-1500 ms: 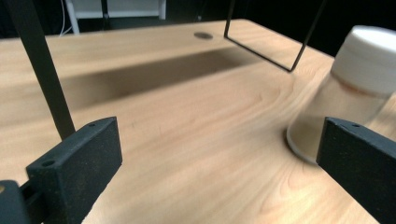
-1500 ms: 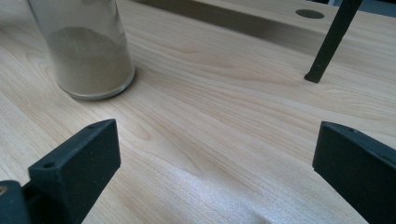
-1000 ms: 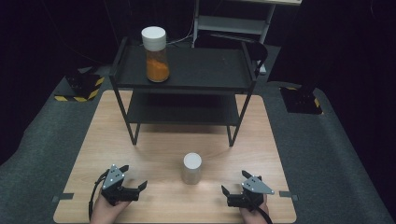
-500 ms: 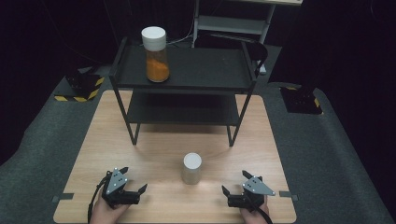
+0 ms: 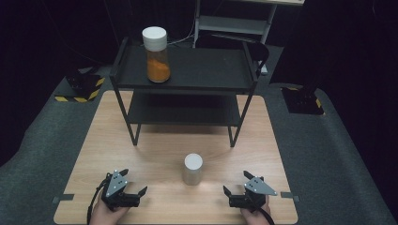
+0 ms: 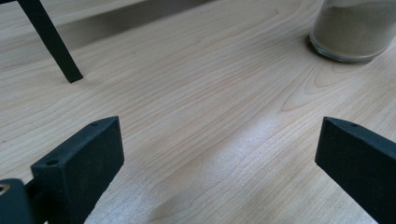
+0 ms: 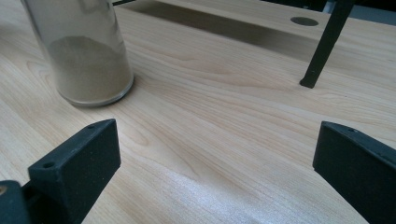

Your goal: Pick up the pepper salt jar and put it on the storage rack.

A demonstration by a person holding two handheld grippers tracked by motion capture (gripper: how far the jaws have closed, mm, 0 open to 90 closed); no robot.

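At the near edge of the bench (image 5: pixel 94 154) I hold both grippers low, the left gripper (image 5: pixel 132 191) and right gripper (image 5: pixel 233 193) each with jaws wide apart and empty. The jar (image 5: pixel 192 169) of pale powder stands upright between them, untouched. I judge nothing is grasped yet; the whole pick is left. An orange jar (image 5: pixel 156 55) sits on the shelf (image 5: pixel 206 70) top.
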